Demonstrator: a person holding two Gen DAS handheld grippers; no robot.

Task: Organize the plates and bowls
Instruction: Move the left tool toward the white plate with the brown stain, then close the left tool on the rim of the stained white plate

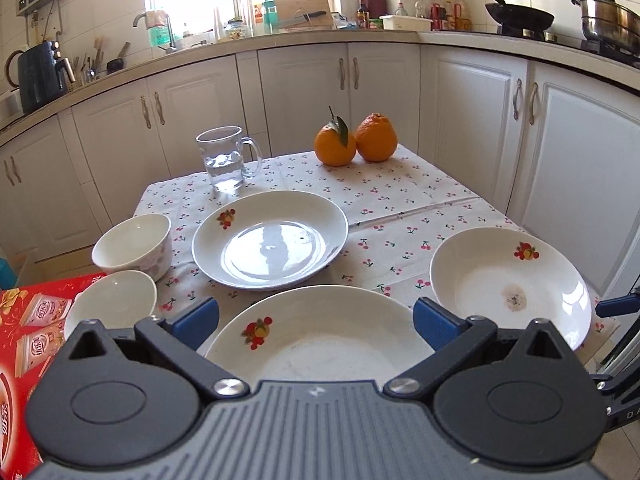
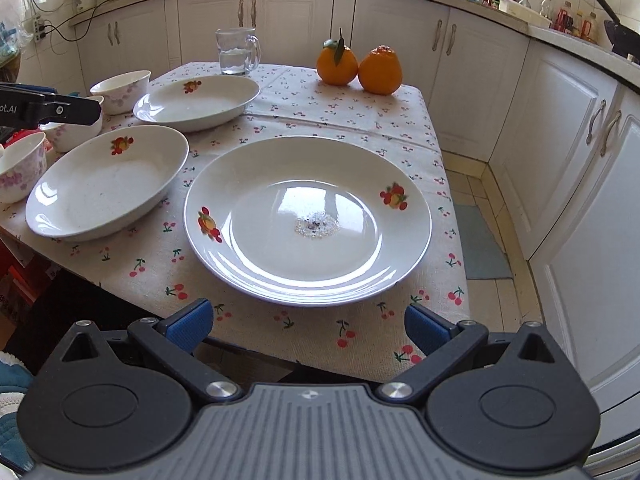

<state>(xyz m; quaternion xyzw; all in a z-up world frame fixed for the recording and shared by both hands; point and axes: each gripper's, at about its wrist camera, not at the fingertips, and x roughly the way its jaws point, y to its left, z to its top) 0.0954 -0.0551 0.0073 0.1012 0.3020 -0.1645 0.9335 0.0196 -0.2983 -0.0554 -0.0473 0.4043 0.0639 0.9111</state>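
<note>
Three white plates with fruit prints sit on a cherry-print tablecloth. In the left wrist view the near plate [image 1: 320, 340] lies right in front of my open, empty left gripper [image 1: 316, 322], the middle plate [image 1: 270, 238] is behind it, and the stained right plate [image 1: 508, 280] is at the right. Two bowls [image 1: 134, 246] [image 1: 112, 300] stand at the left. In the right wrist view my open, empty right gripper [image 2: 306, 326] hovers at the table's near edge before the stained plate [image 2: 308, 220]. The other plates [image 2: 108, 180] [image 2: 196, 100] and bowls [image 2: 120, 84] [image 2: 20, 168] are at the left.
A glass mug with water [image 1: 224, 158] and two oranges [image 1: 354, 140] stand at the table's far side. A red carton [image 1: 24, 340] lies left of the table. White kitchen cabinets [image 1: 304, 80] surround it. The left gripper's body [image 2: 48, 110] shows at the left edge of the right wrist view.
</note>
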